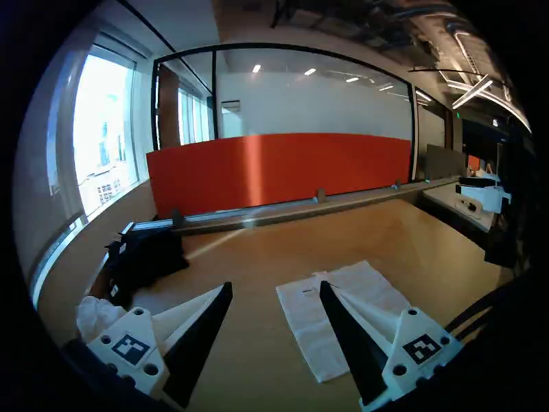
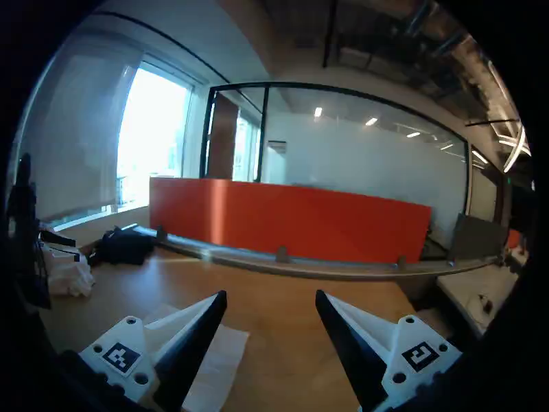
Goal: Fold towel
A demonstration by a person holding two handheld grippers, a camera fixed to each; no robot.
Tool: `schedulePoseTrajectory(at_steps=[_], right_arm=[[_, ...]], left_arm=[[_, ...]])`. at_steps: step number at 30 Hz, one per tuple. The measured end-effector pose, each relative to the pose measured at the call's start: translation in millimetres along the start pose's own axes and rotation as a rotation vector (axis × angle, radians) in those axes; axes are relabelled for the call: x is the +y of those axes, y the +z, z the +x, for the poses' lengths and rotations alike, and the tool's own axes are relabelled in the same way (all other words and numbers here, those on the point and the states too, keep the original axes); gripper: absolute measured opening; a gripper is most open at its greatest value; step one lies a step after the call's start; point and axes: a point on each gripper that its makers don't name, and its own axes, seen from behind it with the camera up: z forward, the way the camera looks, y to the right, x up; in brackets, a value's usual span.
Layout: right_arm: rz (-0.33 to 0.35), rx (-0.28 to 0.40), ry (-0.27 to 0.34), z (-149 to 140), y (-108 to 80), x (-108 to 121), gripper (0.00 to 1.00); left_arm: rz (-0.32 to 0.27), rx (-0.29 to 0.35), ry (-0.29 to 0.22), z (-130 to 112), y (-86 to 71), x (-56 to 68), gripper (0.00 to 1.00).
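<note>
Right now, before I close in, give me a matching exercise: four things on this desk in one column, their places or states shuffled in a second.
1. flat white cloth towel
2. black fabric bag
3. orange divider panel
4. crumpled white bundle

A. upright along the far edge of the wooden table
B. lying flat mid-table
C. bunched at the near window-side edge
D. slumped by the divider's window end

Pairs: 1-B, 2-D, 3-A, 4-C.

One white towel (image 1: 305, 329), one black bag (image 1: 147, 257), one crumpled white wad (image 1: 96, 316), one orange divider panel (image 1: 274, 168), one desk (image 1: 309, 233). Two grippers: left gripper (image 1: 274, 285), right gripper (image 2: 270, 294), each with two jaws, one square marker (image 1: 130, 348) per jaw.
</note>
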Motion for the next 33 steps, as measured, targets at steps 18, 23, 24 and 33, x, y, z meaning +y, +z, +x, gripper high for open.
schedulePoseTrajectory(at_steps=[18, 23, 24, 33], right_arm=[[0.222, -0.193, -0.101, -69, 9.4, -52, 1.00], [0.249, -0.231, -0.116, -95, 10.4, -61, 1.00], [0.253, -0.238, -0.117, -101, 10.6, -62, 1.00], [0.272, -0.308, -0.123, -158, 13.6, -68, 1.00]], left_arm=[[-0.168, -0.191, 0.084, -68, 22.6, 34.9, 0.94], [-0.189, -0.229, 0.093, -91, 29.2, 43.9, 0.94], [-0.193, -0.236, 0.094, -96, 30.6, 45.6, 0.94], [-0.237, -0.324, 0.114, -148, 44.5, 63.5, 0.94]])
